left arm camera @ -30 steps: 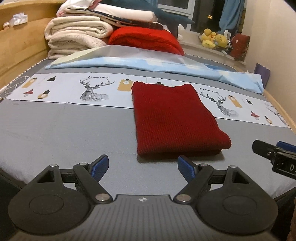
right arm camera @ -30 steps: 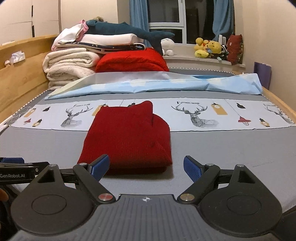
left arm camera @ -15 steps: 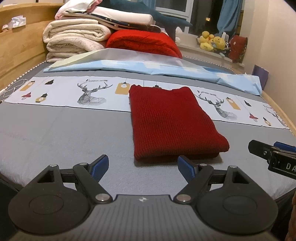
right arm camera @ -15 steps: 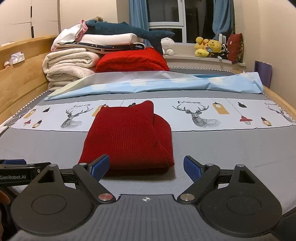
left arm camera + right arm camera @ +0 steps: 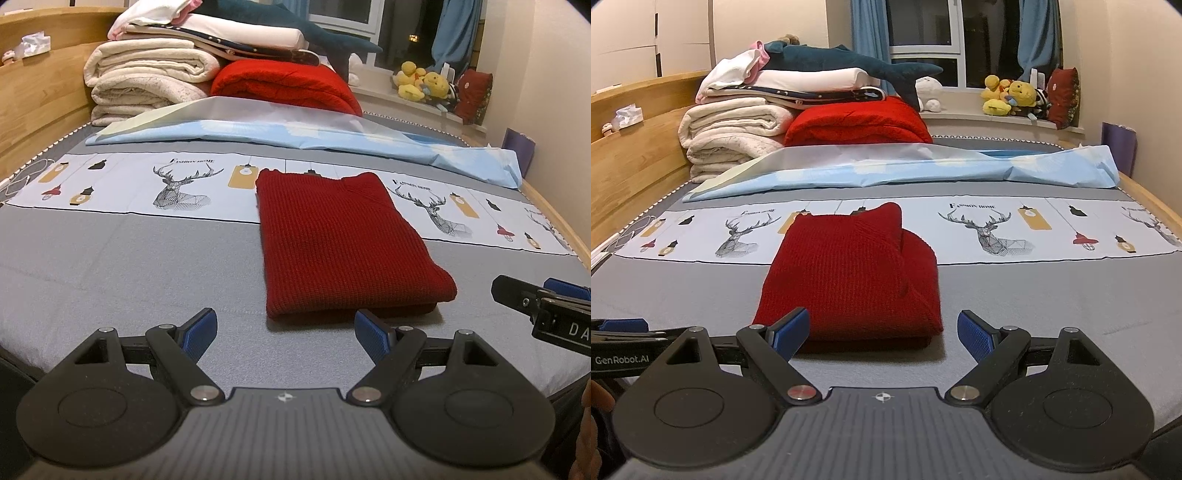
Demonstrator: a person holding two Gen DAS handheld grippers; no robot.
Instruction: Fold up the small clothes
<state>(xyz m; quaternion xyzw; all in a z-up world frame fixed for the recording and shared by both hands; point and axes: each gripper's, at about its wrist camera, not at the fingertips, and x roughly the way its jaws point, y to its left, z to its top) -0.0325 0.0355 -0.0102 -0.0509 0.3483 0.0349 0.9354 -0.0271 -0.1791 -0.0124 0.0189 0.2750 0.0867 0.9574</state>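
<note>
A dark red knitted sweater lies folded into a flat rectangle on the grey bed sheet; it also shows in the right wrist view. My left gripper is open and empty, just short of the sweater's near edge. My right gripper is open and empty, also just short of the near edge. The right gripper's tip shows at the right edge of the left wrist view. The left gripper's tip shows at the left edge of the right wrist view.
A white band with deer prints crosses the bed behind the sweater. A light blue sheet lies further back. Folded white blankets, a red blanket and a plush shark are stacked at the headboard. Wooden bed rails run along both sides.
Both grippers have drawn back slightly and tilted up, so the sweater sits a little further away in both views. The sweater itself has not moved. Both grippers stay open.
</note>
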